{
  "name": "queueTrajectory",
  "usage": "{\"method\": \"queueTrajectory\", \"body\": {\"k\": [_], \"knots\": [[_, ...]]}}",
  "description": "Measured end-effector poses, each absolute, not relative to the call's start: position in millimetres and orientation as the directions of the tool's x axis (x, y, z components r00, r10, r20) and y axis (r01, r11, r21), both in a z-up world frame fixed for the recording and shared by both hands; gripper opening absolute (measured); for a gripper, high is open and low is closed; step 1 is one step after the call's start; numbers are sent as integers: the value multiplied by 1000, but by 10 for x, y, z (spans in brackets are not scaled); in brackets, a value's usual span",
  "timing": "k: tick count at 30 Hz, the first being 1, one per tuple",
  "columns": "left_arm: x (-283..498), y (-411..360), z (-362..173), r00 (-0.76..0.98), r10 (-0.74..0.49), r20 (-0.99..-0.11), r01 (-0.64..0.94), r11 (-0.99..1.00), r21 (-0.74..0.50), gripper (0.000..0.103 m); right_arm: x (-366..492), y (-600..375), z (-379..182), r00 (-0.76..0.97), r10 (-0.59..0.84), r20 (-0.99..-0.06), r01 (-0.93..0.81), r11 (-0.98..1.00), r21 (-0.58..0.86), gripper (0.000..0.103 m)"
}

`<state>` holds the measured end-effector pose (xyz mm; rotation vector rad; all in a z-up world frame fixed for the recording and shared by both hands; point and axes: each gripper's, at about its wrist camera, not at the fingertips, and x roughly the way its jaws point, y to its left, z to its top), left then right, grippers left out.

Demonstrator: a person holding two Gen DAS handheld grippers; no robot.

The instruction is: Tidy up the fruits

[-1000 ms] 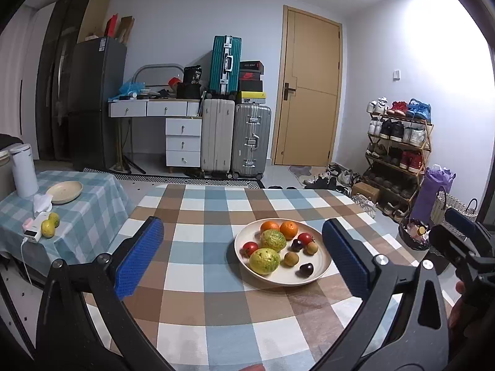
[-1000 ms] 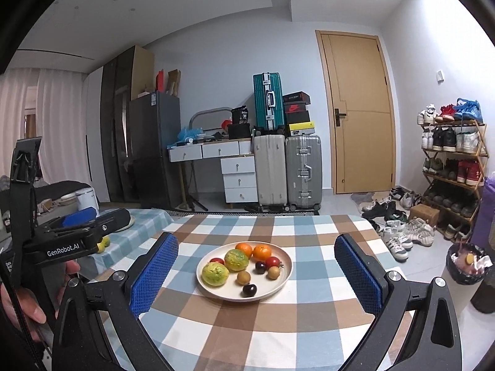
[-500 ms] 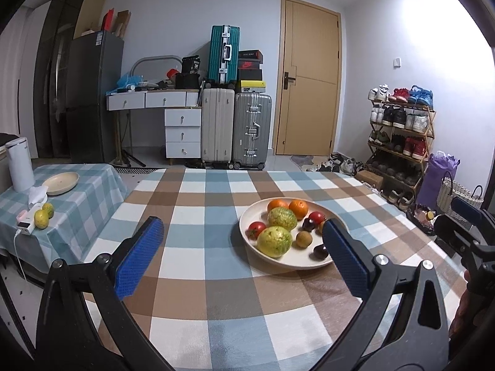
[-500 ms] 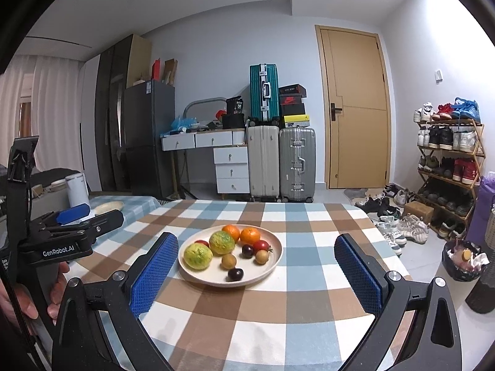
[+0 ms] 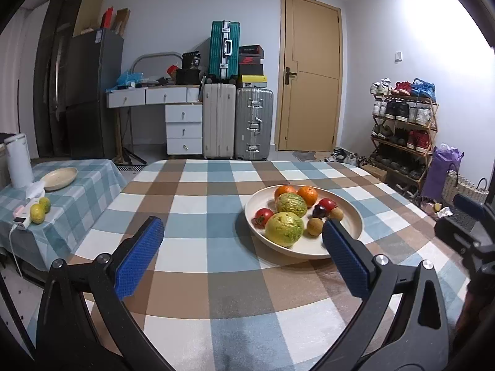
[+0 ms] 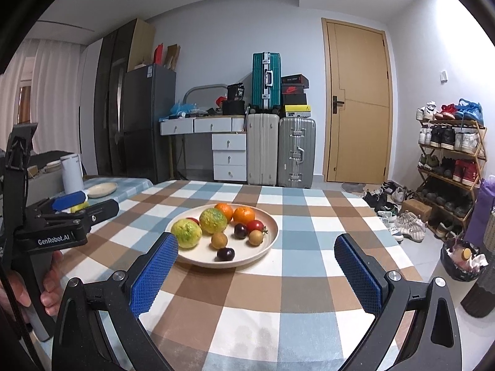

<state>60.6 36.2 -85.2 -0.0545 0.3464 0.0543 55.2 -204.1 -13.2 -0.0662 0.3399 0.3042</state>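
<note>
On the checked bench stands one shallow cream plate holding all the fruit: two large yellow-green fruits at its left, two oranges at the far edge, two red tomatoes, two small brown round fruits and two dark plums, the nearest plum by the near rim. The left tongs are spread wide and grip nothing; their right finger overlaps the plate's near right rim in the left wrist view. The right tongs are likewise spread wide and empty, hovering near the plate's near edge, with the left finger in front of its left rim. To the left, a lower side bench with a checked cloth carries an empty cream dish, a white kettle and two yellow-green citrus fruits. Far behind stand suitcases, a drawer unit, a door and, at right, a shoe rack.
</note>
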Motion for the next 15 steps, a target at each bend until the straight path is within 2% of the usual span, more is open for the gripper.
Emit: {"method": "queueTrajectory", "body": {"k": [7,15], "knots": [[614,320,-916,950,38,-309,-41,999,-2,102,599,-2050,-161,883,315,-347,-333,943,9,103],[666,331,-928,949,42,-314,-45,999,-2,102,608,-2062,-164,885,317,-342,-337,942,2,103]]}}
